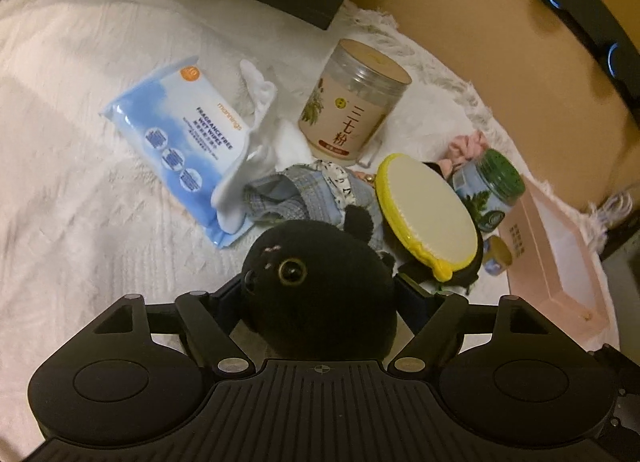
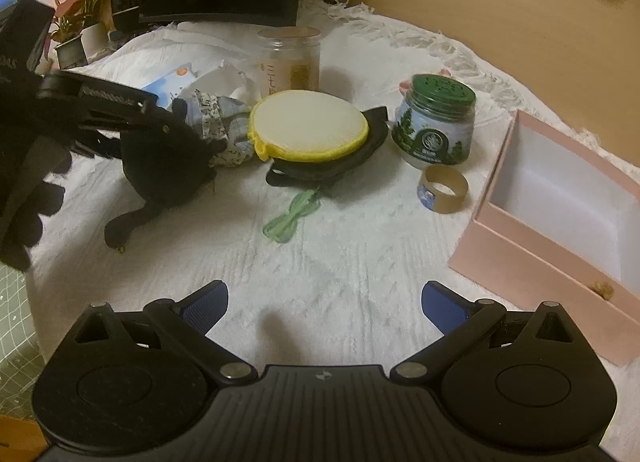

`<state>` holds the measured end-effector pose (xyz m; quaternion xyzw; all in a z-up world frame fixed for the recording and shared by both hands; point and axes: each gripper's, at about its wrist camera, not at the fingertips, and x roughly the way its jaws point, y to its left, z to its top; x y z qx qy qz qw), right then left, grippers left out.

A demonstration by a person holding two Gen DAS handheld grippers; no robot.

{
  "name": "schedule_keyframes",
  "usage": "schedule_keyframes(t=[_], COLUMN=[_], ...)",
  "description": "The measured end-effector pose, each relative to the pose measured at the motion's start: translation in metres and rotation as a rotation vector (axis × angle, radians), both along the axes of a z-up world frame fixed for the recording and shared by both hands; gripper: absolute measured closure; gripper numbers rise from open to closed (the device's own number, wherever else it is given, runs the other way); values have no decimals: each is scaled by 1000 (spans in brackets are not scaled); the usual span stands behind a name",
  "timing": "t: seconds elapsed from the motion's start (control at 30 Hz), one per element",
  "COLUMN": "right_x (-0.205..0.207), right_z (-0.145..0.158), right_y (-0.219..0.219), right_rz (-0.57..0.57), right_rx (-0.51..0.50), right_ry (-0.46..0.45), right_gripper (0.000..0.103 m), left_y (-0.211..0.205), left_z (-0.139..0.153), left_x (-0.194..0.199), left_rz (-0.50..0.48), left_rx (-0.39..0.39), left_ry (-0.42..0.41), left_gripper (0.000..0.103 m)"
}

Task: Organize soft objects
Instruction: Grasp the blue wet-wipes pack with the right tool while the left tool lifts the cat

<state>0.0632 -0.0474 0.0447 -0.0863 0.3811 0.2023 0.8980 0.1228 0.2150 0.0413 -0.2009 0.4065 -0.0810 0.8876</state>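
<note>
White textured cloth (image 2: pixel 340 246) was spread over the table, where a black plush toy (image 1: pixel 316 286) was framed between the left gripper's (image 1: pixel 320 290) wide-apart jaws, while the right gripper (image 2: pixel 324 304) was held open and empty.

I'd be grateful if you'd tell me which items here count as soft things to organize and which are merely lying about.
For the job: black plush toy, patterned cloth bundle, yellow-rimmed round pad, pink box.

Lying about: wet wipes pack, tall beige jar, green-lidded jar, tape roll.
</note>
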Motion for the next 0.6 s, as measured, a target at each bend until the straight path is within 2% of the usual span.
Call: schedule_keyframes(t=[0.17, 0.3, 0.43, 0.53, 0.6], right_x=[20, 53, 87, 113, 127], right_z=[27, 61, 80, 72, 61], right_y=[26, 70, 146, 207, 236], right_rz=[41, 140, 347, 469, 511], right_rx=[21, 91, 83, 36, -3], right_ry=[-75, -118, -146, -141, -125], right_gripper=[0, 0, 0, 0, 0], left_y=[28, 63, 108, 147, 165], left_z=[4, 27, 42, 43, 44], left_x=[-16, -42, -60, -66, -68], left_rz=[67, 105, 183, 270, 293], left_rx=[-152, -85, 6, -11, -32], left_ry=[-1, -40, -55, -48, -60], left_gripper=[29, 29, 29, 29, 29])
